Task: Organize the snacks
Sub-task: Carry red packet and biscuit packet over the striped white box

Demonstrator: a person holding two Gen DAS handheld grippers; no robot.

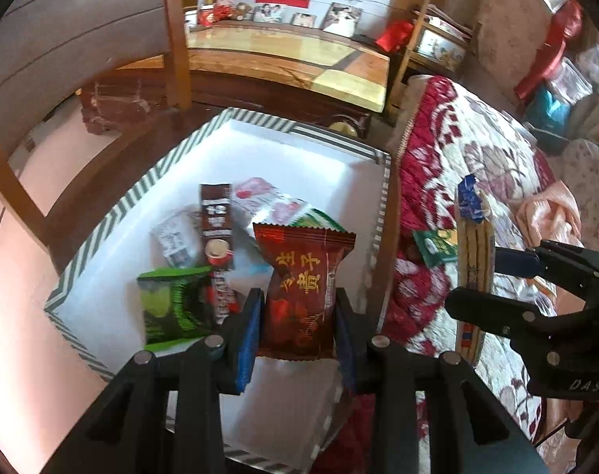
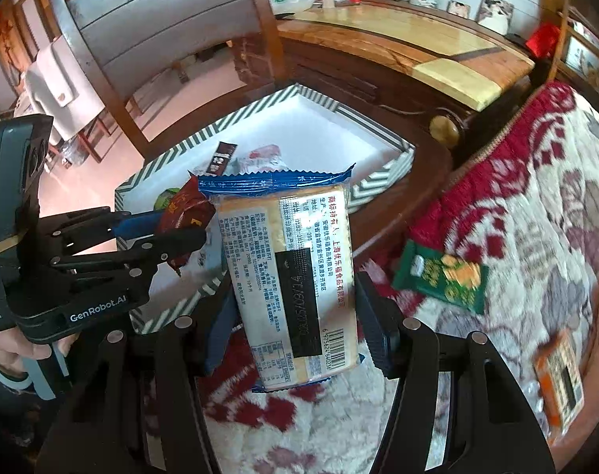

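Where the striped-rim white box (image 1: 102, 233) stands at the left, beside the bed, five loose packets lie on its floor: one bright green packet (image 1: 173, 304), one grey-white sachet (image 1: 173, 237), one brown coffee stick (image 1: 217, 229), one pale pink-printed packet (image 1: 267, 197) and one green-and-white packet (image 1: 315, 217) half hidden behind the held snack. One dark red snack packet (image 1: 303, 288) hangs over the box's near side, pinched low between the blue pads of the left gripper (image 1: 297, 335), its crimped top pointing away from the camera. In the right wrist view a hand (image 2: 19, 351) carries that left gripper (image 2: 184, 233), the red packet clamped at its tip over the box rim.

Further right, one blue-edged cracker pack (image 2: 295, 276) stands upright in the right gripper (image 2: 299, 335), label and barcode facing the camera; both pads press its long sides, and it hangs above the box's near rim and the red-and-cream floral quilt (image 2: 536, 213). Seen edge-on from the left wrist, the same pack (image 1: 473, 260) sits between the right gripper's fingers (image 1: 512, 264).

On the quilt lie two more packets: one dark green (image 2: 441, 276) just right of the cracker pack, one orange (image 2: 560, 379) near the picture's right edge. Behind the box rise one wooden chair (image 1: 177, 35) and one long wooden cabinet (image 1: 291, 59) bearing three framed photographs (image 1: 303, 15).
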